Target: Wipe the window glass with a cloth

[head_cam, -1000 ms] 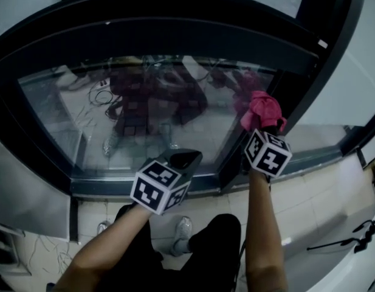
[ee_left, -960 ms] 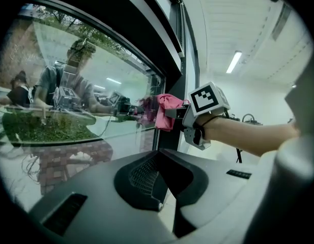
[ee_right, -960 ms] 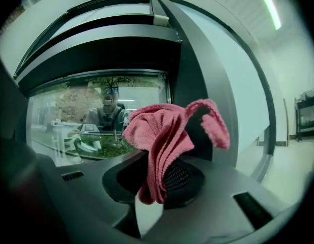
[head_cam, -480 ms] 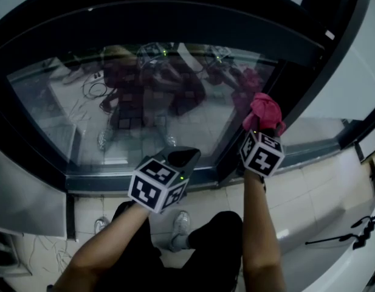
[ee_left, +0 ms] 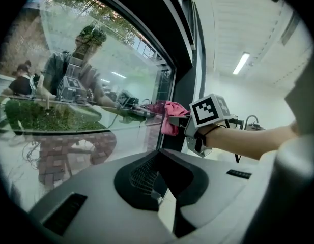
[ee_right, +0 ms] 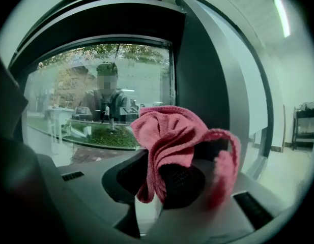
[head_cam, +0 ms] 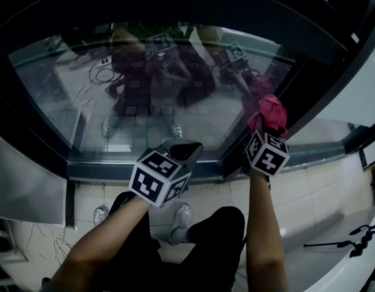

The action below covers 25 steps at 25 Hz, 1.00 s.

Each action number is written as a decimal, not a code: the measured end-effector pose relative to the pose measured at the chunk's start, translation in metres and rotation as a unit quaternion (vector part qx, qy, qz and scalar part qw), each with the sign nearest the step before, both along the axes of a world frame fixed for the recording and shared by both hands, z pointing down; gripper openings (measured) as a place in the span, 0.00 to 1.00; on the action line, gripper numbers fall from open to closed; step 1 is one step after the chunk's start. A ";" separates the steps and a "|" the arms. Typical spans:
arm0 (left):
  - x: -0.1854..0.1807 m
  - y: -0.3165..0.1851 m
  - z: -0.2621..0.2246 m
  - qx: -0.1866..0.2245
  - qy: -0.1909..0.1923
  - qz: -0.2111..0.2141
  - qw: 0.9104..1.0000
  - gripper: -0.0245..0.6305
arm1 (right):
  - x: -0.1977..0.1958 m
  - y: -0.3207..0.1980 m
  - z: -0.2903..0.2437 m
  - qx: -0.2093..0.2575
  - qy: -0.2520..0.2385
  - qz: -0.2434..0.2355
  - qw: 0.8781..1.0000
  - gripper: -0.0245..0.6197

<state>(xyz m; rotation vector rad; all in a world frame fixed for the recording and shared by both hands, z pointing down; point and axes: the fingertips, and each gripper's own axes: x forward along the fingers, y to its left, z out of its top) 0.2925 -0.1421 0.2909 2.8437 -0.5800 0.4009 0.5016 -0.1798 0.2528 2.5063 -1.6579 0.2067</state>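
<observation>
The cloth is pink, a nubbly towelling, bunched into loose folds with one hemmed edge looping out to the right. My right hand-held gripper is clamped on it, its jaws closed over the lower folds so most of the fabric puffs up above them. From the head view the bundle sits at the right edge of the window glass, just beside the dark frame, and it looks pressed against the pane. My left hand-held gripper hangs lower, near the bottom of the glass, jaws together with nothing between them. The glass carries reflections.
</observation>
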 end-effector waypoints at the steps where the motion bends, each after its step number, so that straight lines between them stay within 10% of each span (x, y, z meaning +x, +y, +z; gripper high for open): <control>1: 0.000 0.000 0.000 -0.001 -0.001 -0.001 1.000 0.04 | -0.003 -0.002 -0.002 0.005 0.003 -0.013 1.000 0.13; 25: -0.108 -0.027 -0.018 0.020 -0.015 -0.111 0.994 0.04 | -0.172 -0.041 -0.035 0.025 0.021 -0.209 0.977 0.13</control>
